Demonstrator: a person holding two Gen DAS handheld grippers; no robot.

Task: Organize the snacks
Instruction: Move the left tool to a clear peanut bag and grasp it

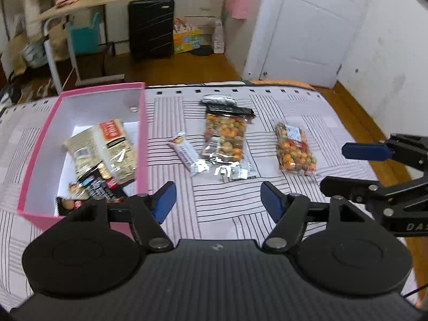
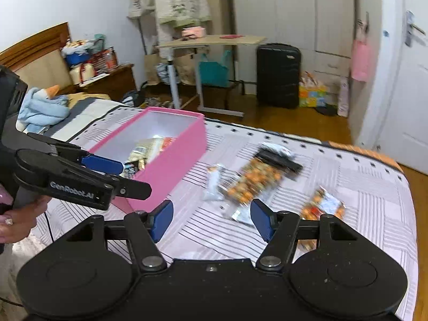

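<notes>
Both grippers are held above the bed (image 1: 267, 203), fingers spread apart and nothing between them: left gripper (image 1: 218, 199) at lower centre of the left wrist view, right gripper (image 2: 211, 220) at lower centre of the right wrist view.

The pink box (image 1: 37, 157) stands at centre left of the left view, on the striped cover. Several packets are already inside it, piled toward the near end; the far end is largely bare.

Loose snacks remain on the bed, right of the box:
- a white bar wrapper (image 1: 186, 153), just beside the box wall;
- a tall bag of coloured nuts (image 1: 227, 139), resting over silver foil packets (image 1: 235, 168);
- a dark packet (image 1: 219, 99) at its far end, touching it;
- a second nut bag (image 1: 294, 148), apart, further right.

Risks, judged:
- The tall bag overlaps the foil packets, so a pinch there may lift two items or drag one aside.
- Film wrappers are slick and could slip from a shallow grip.
- The soft cover may be caught between the fingers on a low approach.
- The two grippers are close together; the right gripper appears at the right edge of the left view, so crossing paths could collide.
- The box is light-looking; a knock on its wall could shift it.

Open room: bare cover lies between the fingers and the snacks. The far edge of the bed runs just behind the dark packet; the second nut bag lies nearer the right-hand edge.
</notes>
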